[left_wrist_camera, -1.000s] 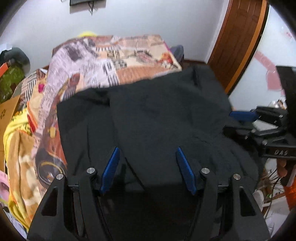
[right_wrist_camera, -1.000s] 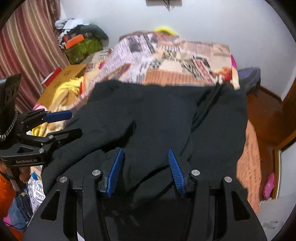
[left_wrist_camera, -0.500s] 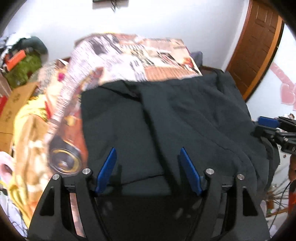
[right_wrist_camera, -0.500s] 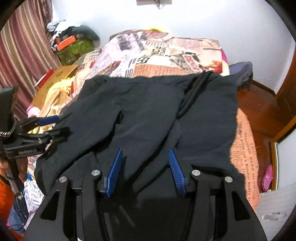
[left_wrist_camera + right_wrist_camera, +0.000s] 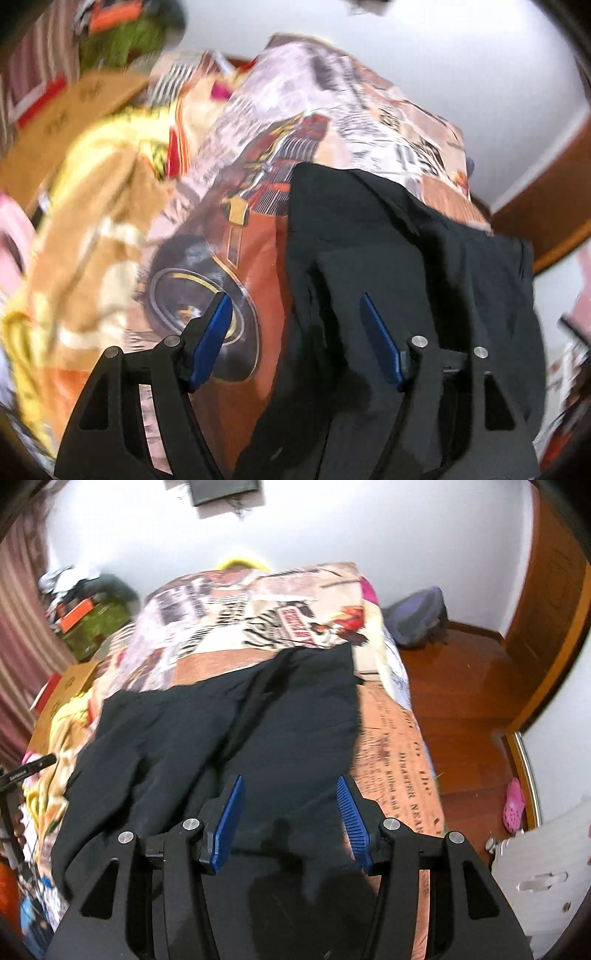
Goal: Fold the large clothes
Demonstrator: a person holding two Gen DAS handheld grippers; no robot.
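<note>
While I held both grippers over the bed, the black garment [image 5: 236, 734] lay spread flat on the patterned bedspread [image 5: 258, 602], its matte cloth creased, with a long ridge running from near to far. My right gripper [image 5: 290, 812] stood spread above the garment's near edge, gripping nothing. My left gripper [image 5: 295, 336] was also spread, empty, straddling the garment's left edge [image 5: 295, 258] and the glossy printed spread [image 5: 243, 258]. Cardboard [image 5: 70, 686] and clutter sat left of the bed; polished wooden floor [image 5: 461, 686] and a brown door [image 5: 546, 590] lay right, a white wall far.
</note>
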